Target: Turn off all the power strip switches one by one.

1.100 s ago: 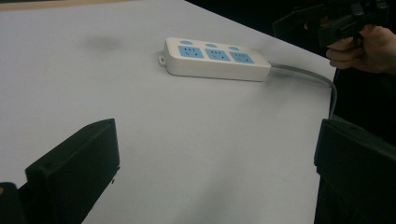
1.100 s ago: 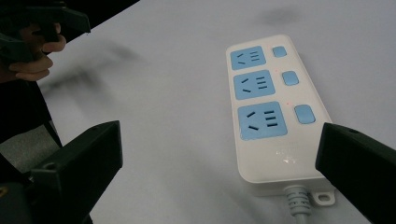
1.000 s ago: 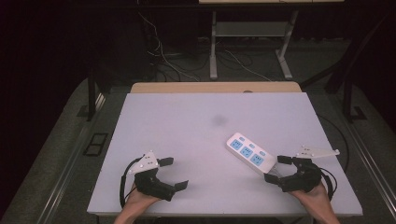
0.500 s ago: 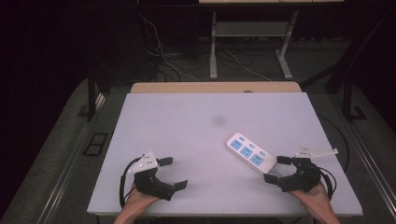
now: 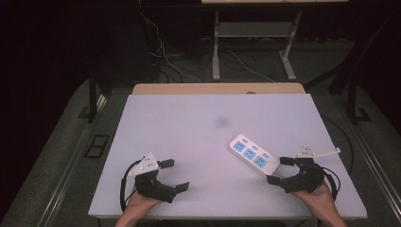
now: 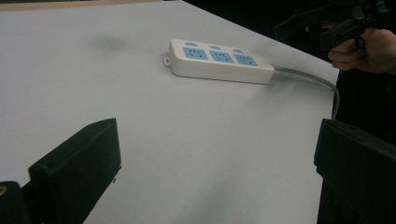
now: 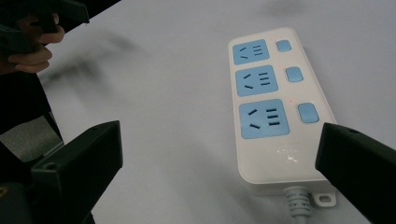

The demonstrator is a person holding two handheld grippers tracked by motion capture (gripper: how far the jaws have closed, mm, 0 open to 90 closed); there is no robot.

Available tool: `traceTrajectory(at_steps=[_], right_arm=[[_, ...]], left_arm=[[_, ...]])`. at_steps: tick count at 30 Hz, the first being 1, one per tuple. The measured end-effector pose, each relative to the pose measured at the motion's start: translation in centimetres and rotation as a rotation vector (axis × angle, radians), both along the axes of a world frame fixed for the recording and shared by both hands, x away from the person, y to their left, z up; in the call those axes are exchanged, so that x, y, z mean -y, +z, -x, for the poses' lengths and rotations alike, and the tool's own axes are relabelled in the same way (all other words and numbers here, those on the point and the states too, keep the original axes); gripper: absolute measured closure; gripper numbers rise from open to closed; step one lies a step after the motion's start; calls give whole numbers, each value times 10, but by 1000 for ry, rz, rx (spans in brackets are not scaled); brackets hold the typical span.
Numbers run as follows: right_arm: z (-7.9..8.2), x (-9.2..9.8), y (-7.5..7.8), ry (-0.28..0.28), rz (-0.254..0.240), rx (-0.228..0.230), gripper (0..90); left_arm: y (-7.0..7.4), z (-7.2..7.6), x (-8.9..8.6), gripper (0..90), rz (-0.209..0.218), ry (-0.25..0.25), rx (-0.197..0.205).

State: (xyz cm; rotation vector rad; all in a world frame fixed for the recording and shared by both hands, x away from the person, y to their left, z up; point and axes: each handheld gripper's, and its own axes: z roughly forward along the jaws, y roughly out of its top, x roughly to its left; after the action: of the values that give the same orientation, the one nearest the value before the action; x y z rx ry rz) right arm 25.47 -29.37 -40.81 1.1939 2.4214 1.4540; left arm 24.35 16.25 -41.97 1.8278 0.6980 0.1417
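A white power strip (image 5: 251, 154) with three blue sockets and three blue switches lies flat on the right half of the white table (image 5: 198, 127). Its grey cable (image 6: 317, 80) runs off the near right side. My right gripper (image 5: 280, 170) hovers open just behind the strip's cable end; in the right gripper view the strip (image 7: 275, 102) lies ahead between the spread jaws, nearer the right one. My left gripper (image 5: 173, 175) rests open at the near left of the table with nothing between its jaws, and its view shows the strip (image 6: 219, 60) far off.
A dark smudge (image 5: 221, 121) marks the table's middle. A wooden strip (image 5: 217, 88) edges the far side. Beyond the table stand metal frame legs (image 5: 216, 47) and loose cables (image 5: 165, 52) on a dark floor.
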Motion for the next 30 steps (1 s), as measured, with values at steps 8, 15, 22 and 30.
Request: traceTrajectory(at_steps=[8,15,22,30], right_arm=[[-4,-3,4,11,19,-12,6],[-9,-2,11,23,48,-23,7],[-20,-5,16,54,81,-40,6],[-31,-7,22,72,118,-45,6]], left_arm=[[0,0,-1,0,-2,2,-1],[-1,-1,0,0,-5,0,-5],[-2,-1,1,0,-8,0,-7],[-2,-1,0,0,-13,-3,-12]])
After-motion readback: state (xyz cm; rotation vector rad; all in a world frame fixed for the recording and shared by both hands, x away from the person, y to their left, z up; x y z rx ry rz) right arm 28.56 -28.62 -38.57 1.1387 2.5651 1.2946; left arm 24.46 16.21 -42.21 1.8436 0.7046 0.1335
